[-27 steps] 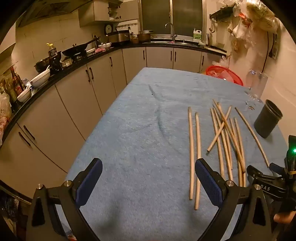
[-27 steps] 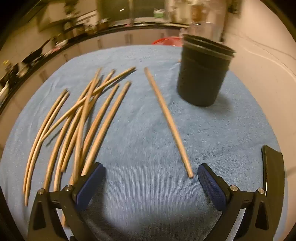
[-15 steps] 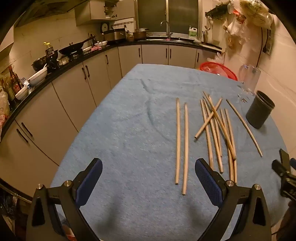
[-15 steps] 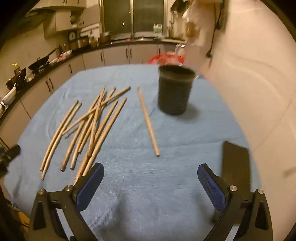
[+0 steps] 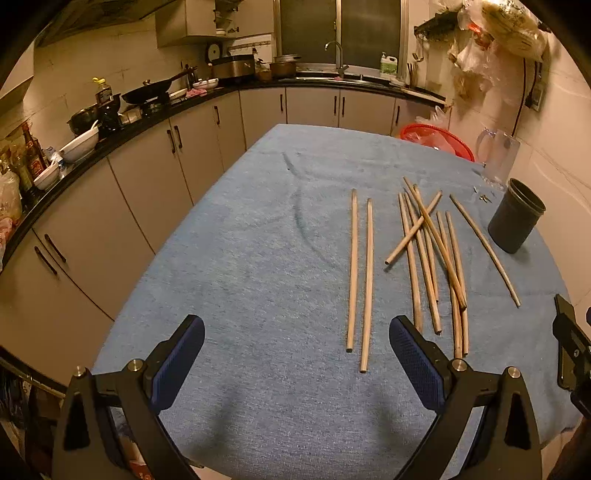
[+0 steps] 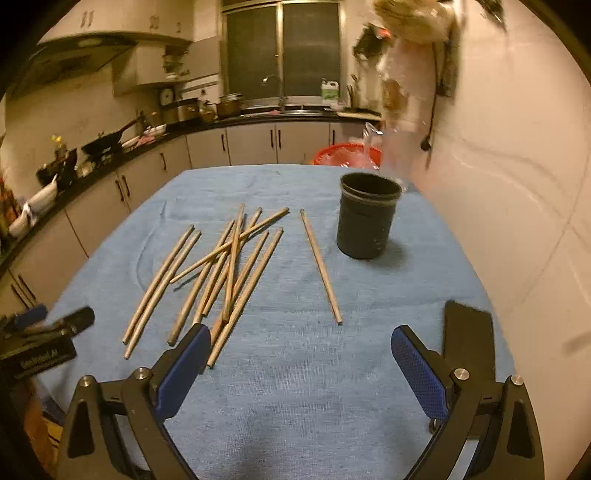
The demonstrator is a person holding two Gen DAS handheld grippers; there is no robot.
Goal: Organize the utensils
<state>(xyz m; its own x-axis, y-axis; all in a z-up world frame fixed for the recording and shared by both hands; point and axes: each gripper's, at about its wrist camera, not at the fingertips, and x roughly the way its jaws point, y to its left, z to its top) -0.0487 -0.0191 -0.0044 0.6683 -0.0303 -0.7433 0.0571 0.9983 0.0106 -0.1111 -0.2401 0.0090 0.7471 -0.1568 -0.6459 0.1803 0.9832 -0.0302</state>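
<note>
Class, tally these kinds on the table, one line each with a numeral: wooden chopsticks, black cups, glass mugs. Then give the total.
Wooden chopsticks: 10
Black cup: 1
Glass mug: 1
Total: 12

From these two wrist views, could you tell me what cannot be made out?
- Inside of the black cup: both views, hidden by its own wall.
- Small bits near the glass mug: left view, too small.
- Hanging bags: right view, blurred.
- Dark flat object: right view, partly behind the right gripper.
</note>
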